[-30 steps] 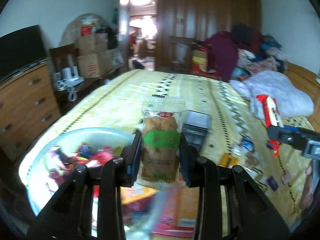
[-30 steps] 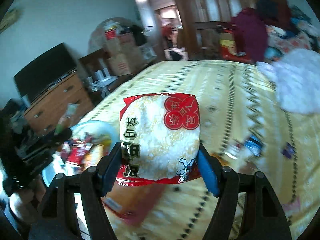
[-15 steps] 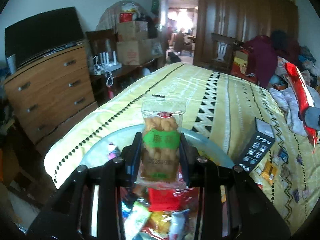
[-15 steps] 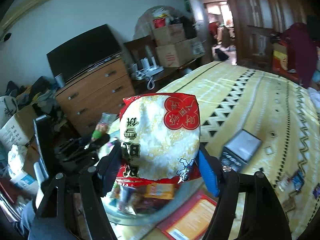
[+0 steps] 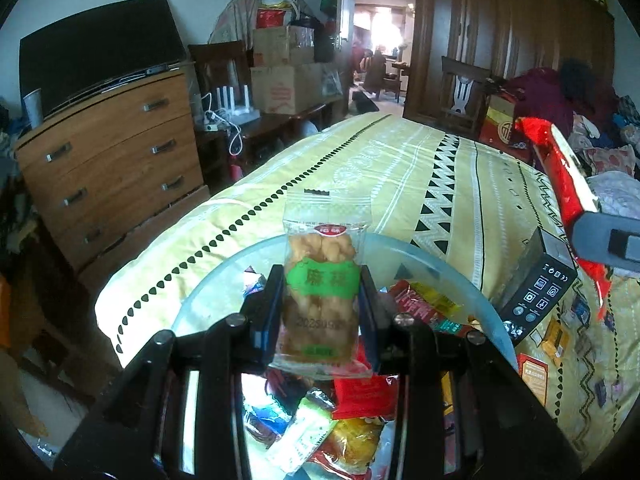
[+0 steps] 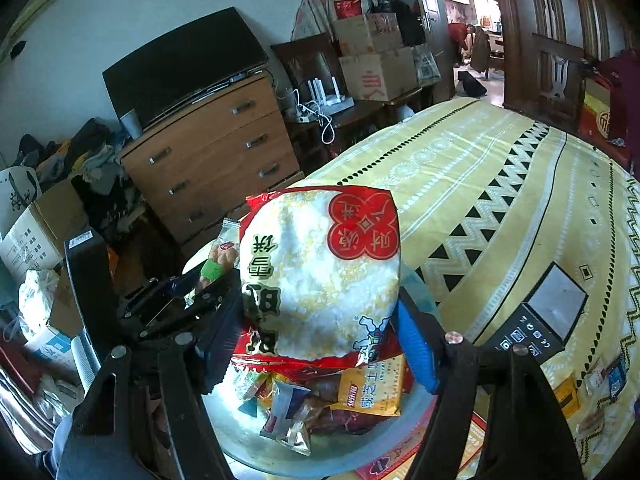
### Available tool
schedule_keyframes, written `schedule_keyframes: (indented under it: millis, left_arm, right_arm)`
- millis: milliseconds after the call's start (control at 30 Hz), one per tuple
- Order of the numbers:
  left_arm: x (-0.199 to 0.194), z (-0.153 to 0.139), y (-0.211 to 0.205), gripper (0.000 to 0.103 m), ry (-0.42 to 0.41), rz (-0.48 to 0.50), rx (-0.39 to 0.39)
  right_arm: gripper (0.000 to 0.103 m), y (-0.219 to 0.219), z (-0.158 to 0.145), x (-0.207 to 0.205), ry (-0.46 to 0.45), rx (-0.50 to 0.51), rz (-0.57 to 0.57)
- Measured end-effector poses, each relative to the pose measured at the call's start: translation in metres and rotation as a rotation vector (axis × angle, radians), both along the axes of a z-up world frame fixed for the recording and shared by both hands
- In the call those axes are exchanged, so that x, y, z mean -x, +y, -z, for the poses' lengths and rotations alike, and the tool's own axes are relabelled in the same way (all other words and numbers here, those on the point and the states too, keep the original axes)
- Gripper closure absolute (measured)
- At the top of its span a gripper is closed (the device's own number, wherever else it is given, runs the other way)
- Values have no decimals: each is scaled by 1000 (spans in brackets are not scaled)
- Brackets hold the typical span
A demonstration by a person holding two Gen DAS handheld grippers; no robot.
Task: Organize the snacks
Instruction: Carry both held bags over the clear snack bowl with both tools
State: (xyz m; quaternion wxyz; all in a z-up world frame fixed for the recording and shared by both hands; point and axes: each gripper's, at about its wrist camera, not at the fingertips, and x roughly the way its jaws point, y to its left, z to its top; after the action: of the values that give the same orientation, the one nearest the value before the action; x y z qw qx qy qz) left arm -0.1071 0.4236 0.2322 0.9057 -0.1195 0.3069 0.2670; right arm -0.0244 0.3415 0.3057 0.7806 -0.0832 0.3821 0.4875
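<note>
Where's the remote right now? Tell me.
The remote lies on the bed, just right of the snack bowl in both views, beside small wrappers.

left gripper [image 5: 323, 312] jaws tight on clear twist-snack packet [image 5: 323, 280]; above snack-filled bowl [image 5: 460, 276] on bed [image 5: 400, 168]

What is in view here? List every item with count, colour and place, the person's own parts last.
Twisted-dough snack: one, clear packet with green label, held over the bowl.
Rice cracker packet: one, red and white, held over the bowl.
Bowl: one, pale blue, on the bed's near corner, full of mixed snack packets.
Remote control: one, black and grey, on the bed beside the bowl.
Small wrapped snacks: several, mixed colours, scattered on the bed.
Bed cover: one, yellow with black pattern.
Dresser: one, brown wood, by the wall, television on top.
Cardboard boxes: several, brown, stacked near the doorway.
Left gripper: black, shut on the twisted-dough snack.
Right gripper: black with blue pads, shut on the rice cracker packet.
</note>
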Motion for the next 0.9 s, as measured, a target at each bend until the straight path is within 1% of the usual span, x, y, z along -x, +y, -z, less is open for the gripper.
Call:
schedule_keyframes:
  millis: [767,900]
  left_arm:
    - [1,6,14,68,2,-9,22]
    - [3,8,19,66,2,-23,37]
  right_arm:
    - [28,30,17,1,18,46,-37]
    - [26,37,21,5,20,62,-57]
